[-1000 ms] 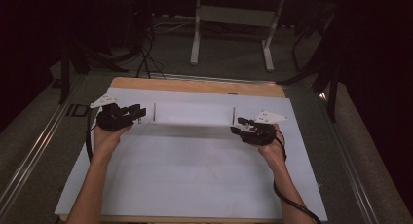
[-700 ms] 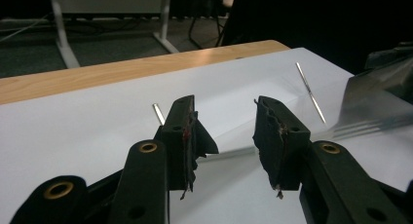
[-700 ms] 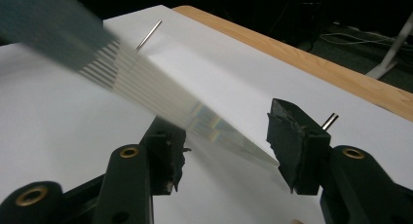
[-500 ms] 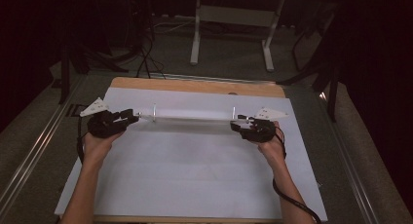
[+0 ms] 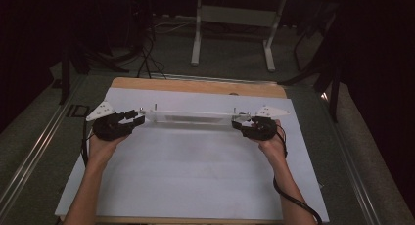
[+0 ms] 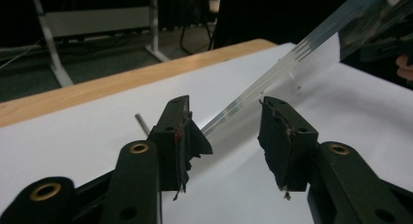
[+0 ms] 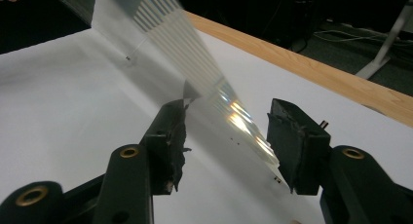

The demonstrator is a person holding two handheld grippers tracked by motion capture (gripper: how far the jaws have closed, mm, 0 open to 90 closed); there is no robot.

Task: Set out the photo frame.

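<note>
Across the far half of the white sheet [image 5: 195, 176]: one clear acrylic strip [image 5: 191, 117], lying left to right, small pins standing from it. Left gripper [image 5: 128, 120]: jaws just been opening, now spread, strip end between them, pads clear of it. Right gripper [image 5: 243, 125]: jaws apart around the other end. Since a second ago the strip has swung flatter; judged set down, release under way.

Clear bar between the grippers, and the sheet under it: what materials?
Clear bar: looks like acrylic or similar clear plastic, possibly glass; see-through, glossy, with edge glints and rainbow streaks in the right gripper view. White sheet: probably paper or thin matte board; flat, dull, no glare. Table: wood-look top, light brown, showing grain at the far edge.
</note>
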